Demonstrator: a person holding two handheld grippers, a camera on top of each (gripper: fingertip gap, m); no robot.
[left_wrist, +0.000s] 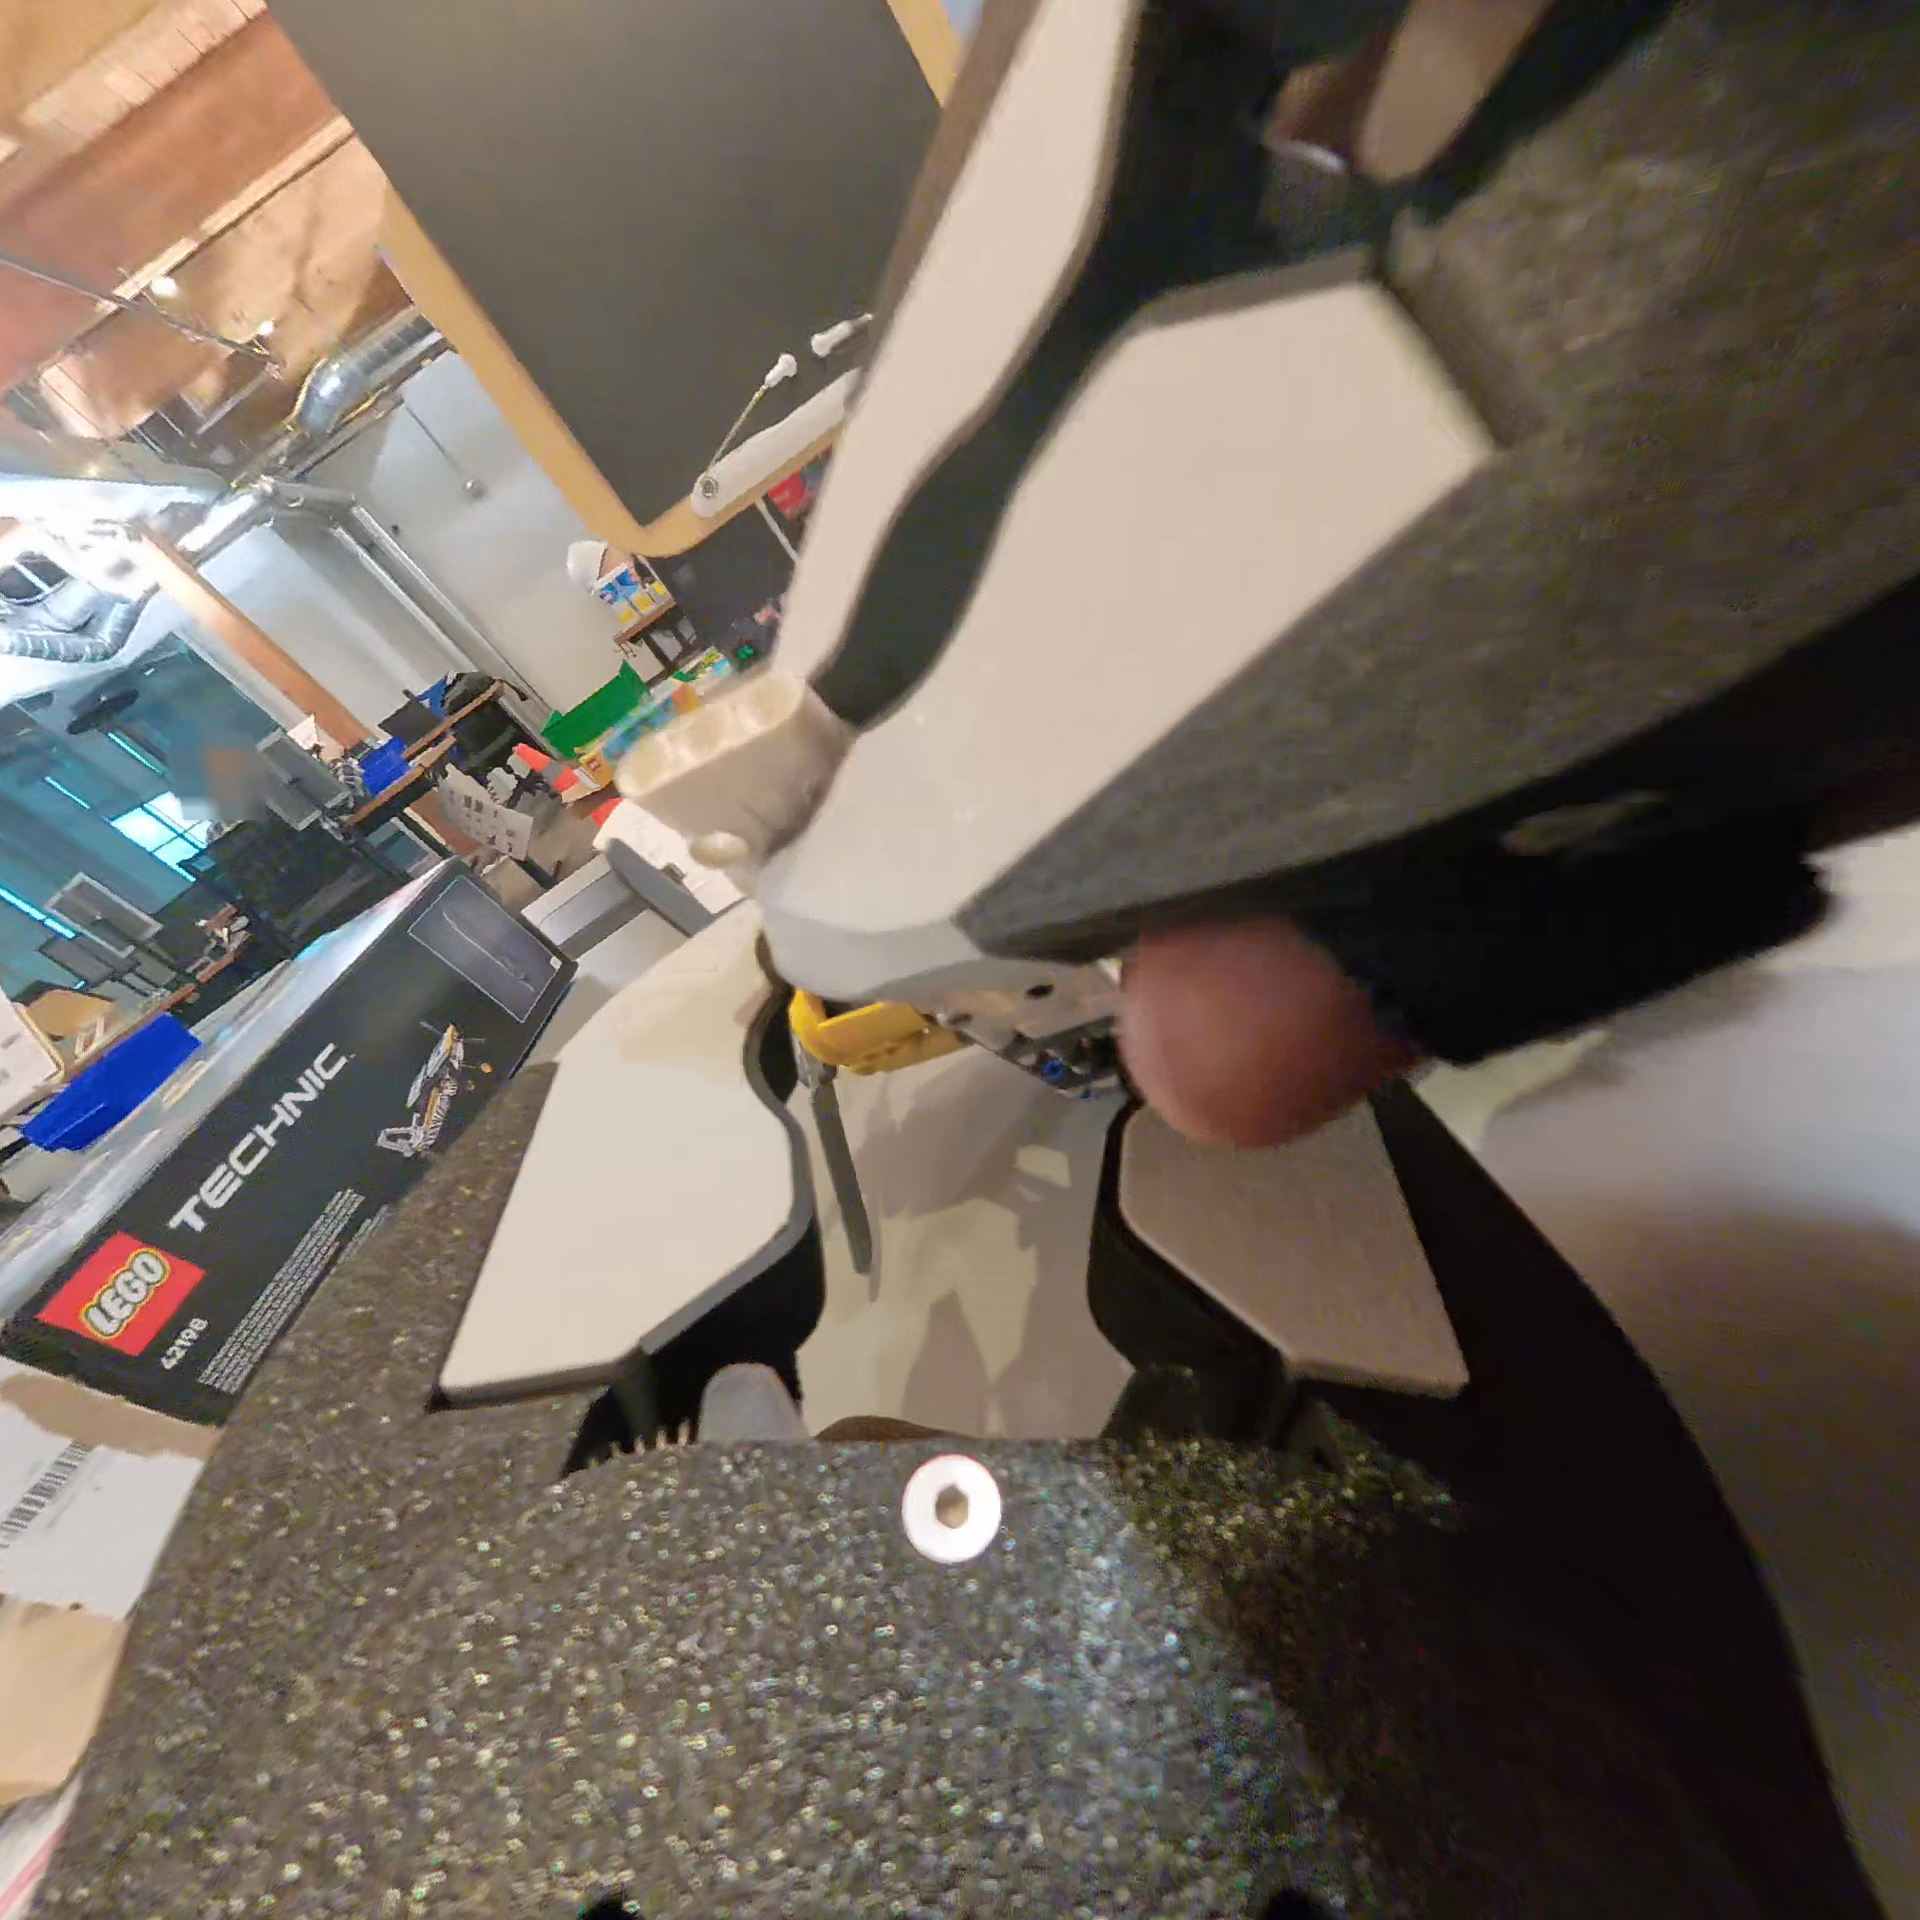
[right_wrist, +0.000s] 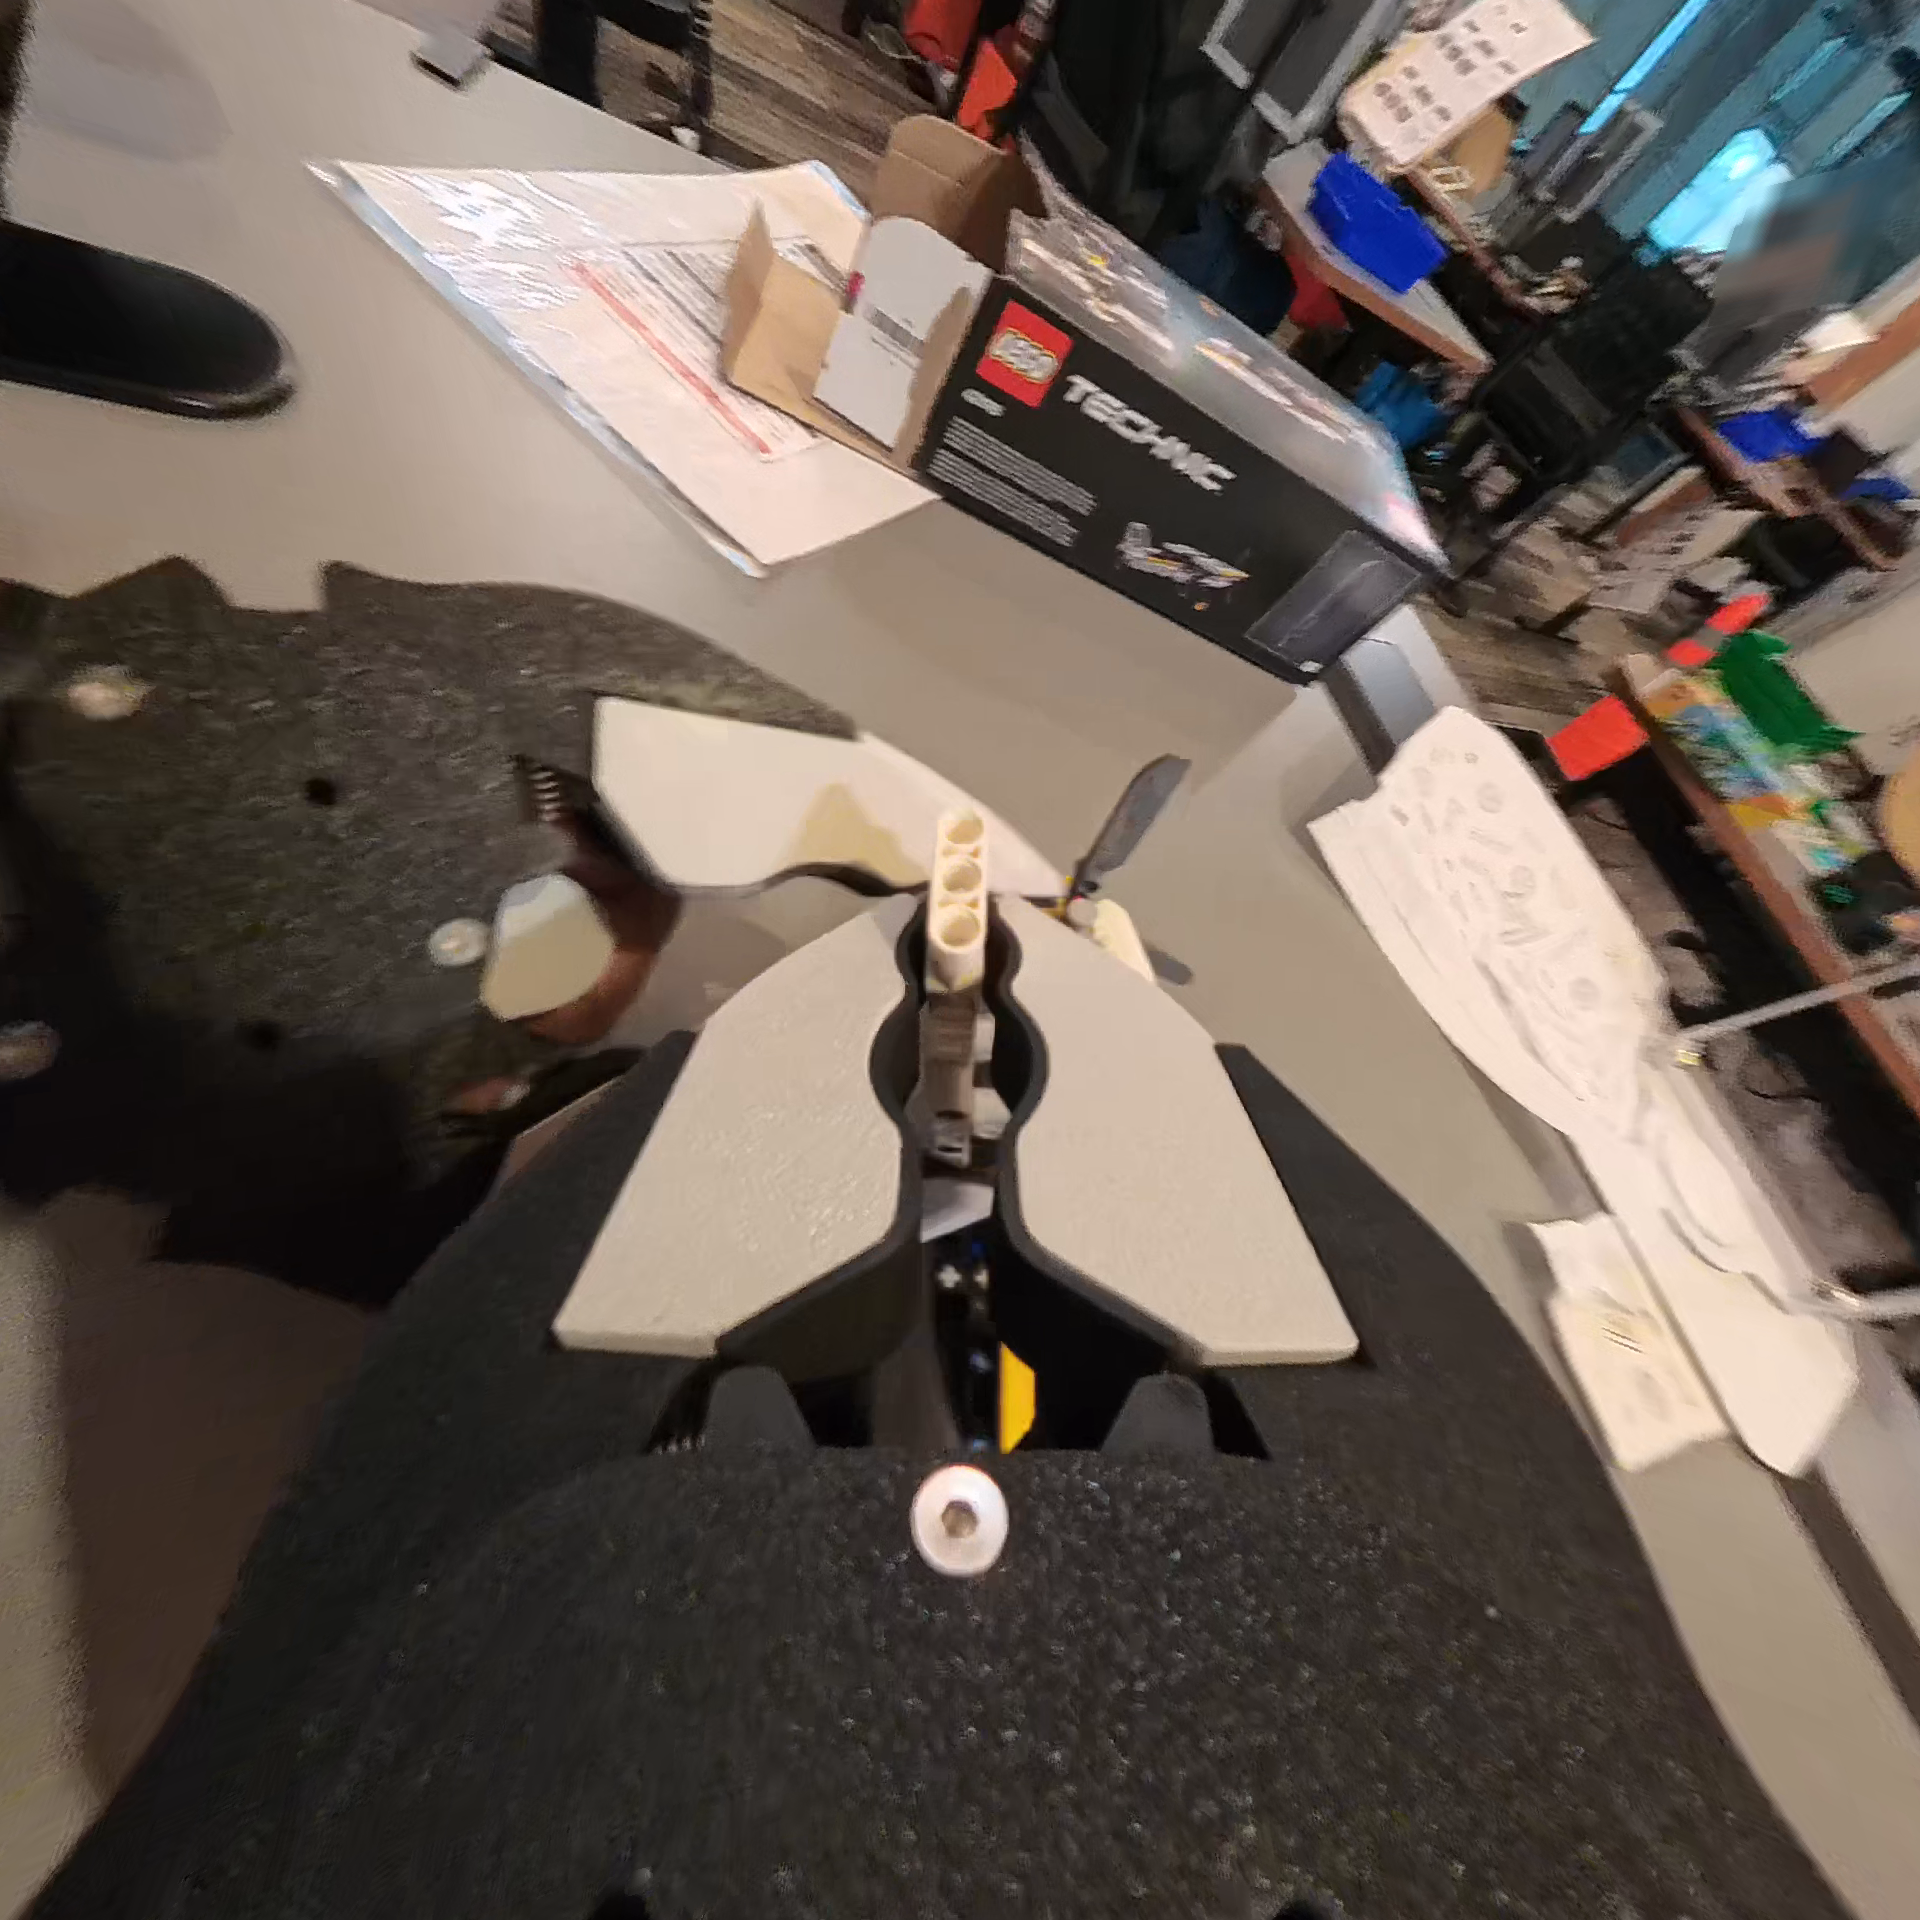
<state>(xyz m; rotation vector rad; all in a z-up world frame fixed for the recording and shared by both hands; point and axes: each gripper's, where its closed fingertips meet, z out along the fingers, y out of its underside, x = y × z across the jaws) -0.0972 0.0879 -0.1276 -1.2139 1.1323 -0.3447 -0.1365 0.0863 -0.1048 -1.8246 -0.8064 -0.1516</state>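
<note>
My right gripper (right_wrist: 961, 940) is shut on a small toy-brick model. The model's white holed beam (right_wrist: 961, 883) sticks out past the fingertips, and a grey blade (right_wrist: 1132, 821) shows beyond it. In the left wrist view this gripper reaches in from the upper right with the white beam (left_wrist: 717, 758) at its tip. A yellow part (left_wrist: 862, 1034) and a grey blade (left_wrist: 842, 1174) hang under it. My left gripper (left_wrist: 956, 1101) is open. Its pads stand wide apart on either side of the model's underside and do not press on it. One left finger (right_wrist: 727, 800) shows just left of the beam. A person's fingertip (left_wrist: 1247, 1029) rests by the model.
A black toy box (right_wrist: 1143, 457) lies on the grey table (right_wrist: 1039, 644) beyond the grippers and shows in the left wrist view too (left_wrist: 281, 1143). Papers in plastic (right_wrist: 623, 312) lie behind it. Loose instruction sheets (right_wrist: 1507, 935) lie at the right table edge. A black object (right_wrist: 125, 322) is far left. The left gripper's tips are roughly 4 cm from the right gripper's.
</note>
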